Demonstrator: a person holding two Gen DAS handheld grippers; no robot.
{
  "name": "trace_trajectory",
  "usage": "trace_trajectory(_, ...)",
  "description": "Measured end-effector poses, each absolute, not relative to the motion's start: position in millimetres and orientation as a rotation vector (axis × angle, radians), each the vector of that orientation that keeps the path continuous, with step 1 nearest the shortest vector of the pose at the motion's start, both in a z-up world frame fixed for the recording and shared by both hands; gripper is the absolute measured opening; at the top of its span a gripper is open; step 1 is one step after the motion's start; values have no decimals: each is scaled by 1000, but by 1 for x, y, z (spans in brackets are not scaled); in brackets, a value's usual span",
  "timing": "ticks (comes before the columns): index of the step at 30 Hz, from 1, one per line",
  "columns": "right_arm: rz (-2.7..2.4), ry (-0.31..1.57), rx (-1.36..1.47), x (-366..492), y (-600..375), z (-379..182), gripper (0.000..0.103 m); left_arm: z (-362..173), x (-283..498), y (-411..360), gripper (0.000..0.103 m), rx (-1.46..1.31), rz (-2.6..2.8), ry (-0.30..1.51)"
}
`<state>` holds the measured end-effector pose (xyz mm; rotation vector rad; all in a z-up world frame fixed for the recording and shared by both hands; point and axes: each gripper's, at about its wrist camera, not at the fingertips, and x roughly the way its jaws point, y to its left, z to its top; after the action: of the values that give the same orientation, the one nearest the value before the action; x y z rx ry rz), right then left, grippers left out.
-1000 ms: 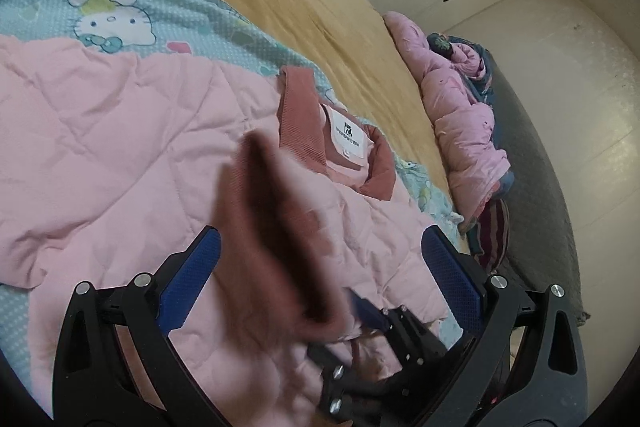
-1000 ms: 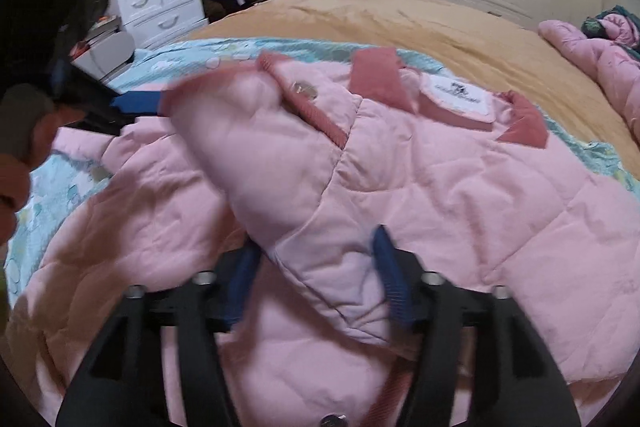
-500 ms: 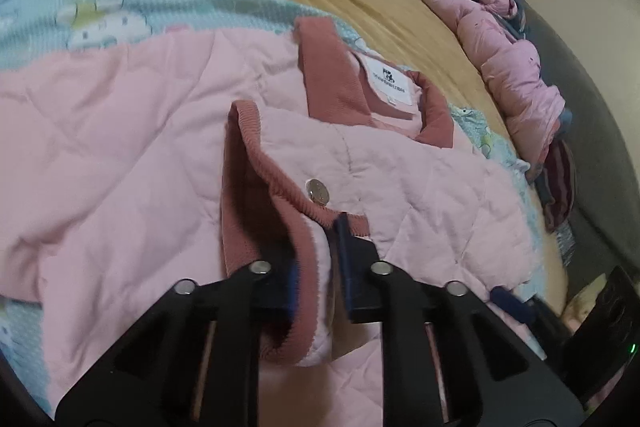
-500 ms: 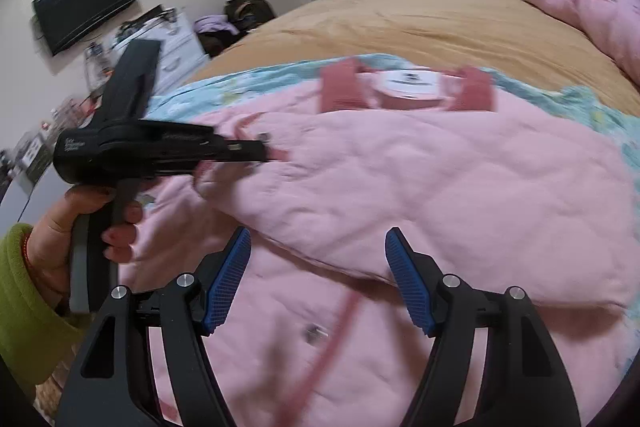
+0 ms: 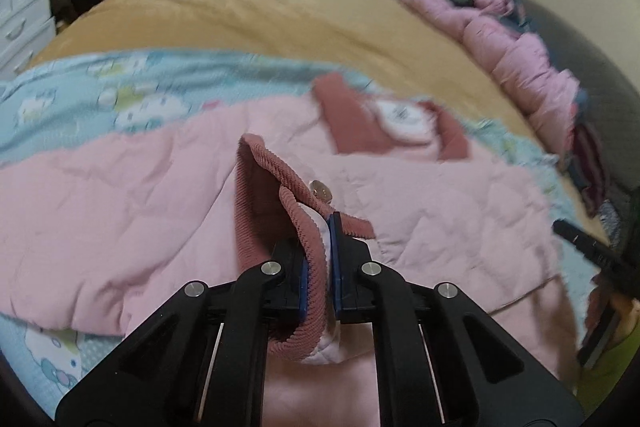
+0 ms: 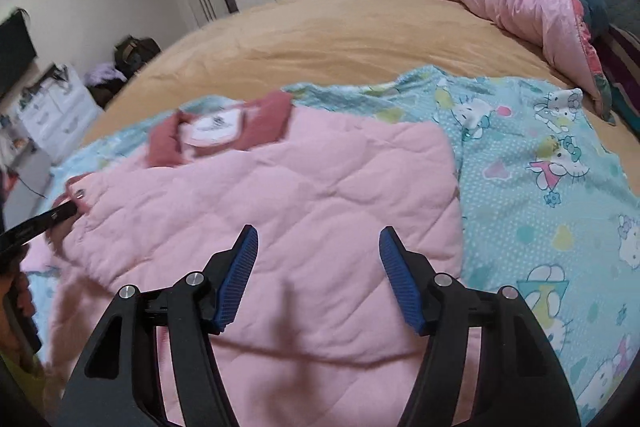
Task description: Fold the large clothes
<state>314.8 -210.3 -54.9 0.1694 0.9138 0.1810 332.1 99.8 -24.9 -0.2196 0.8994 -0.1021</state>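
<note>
Garment: a pink quilted jacket (image 6: 320, 203) lies spread over a cartoon-print sheet (image 6: 540, 163) on the bed, its dark-pink collar (image 5: 352, 119) ahead of both grippers.
Left gripper (image 5: 319, 263): pressed together on the ribbed cuff (image 5: 304, 227), which stands up between the blue pads; a snap button (image 5: 321, 191) sits just beyond the tips.
Right gripper (image 6: 318, 275): spread, nothing between the pads, hovering over the jacket's quilted body with the jacket's right edge ahead and to its right.
Step in hand: probably carrying the sleeve across the body for a fold.
Doing it well: keep the pinch on the ribbing, not the slippery quilting; carry the cuff low and lay it flat; let the free gripper pin or smooth the body so that it does not drag along.
Change, left: a second ago its pads stood wide with the cuff loose between them; now they clamp it.
Change, right: its jaws have just narrowed slightly, empty; a second ago they straddled the sleeve.
</note>
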Motion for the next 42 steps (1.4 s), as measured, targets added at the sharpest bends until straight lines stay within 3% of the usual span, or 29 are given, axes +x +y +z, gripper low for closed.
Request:
trace_trajectory(8,125,1042,224,330,-220,-105,62,-62,336,102,4,-184,-73,992)
trace_trajectory(14,125,1022,241,322,-220,-93,66,-64,333,102,11,-178,-62,1013)
trace_trajectory(16,162,957,312,307,-222,-76,87,-56,327,102,31,-177,-68,998)
trace_trajectory(17,171,939,323,303,-221,-70,90,-52,324,102,45,-176,-67,989)
trace_trajectory(19,203,908,323,294,-215,-58,93,-44,317,102,50,-180,-74,982)
trace_trajectory(20,214,898,312,290,-210,-54,94,-41,314,102,60,-183,-79,979)
trace_trajectory(21,219,889,297,287,-206,-50,94,-36,310,102,76,-182,-78,974)
trace_trajectory(24,239,868,278,281,-196,-37,94,-25,300,104,94,-194,-76,950)
trace_trajectory(28,263,837,255,272,-178,-22,99,-13,289,109,94,-214,-64,935)
trace_trajectory(42,369,775,221,249,-106,15,99,7,250,158,94,-236,2,895)
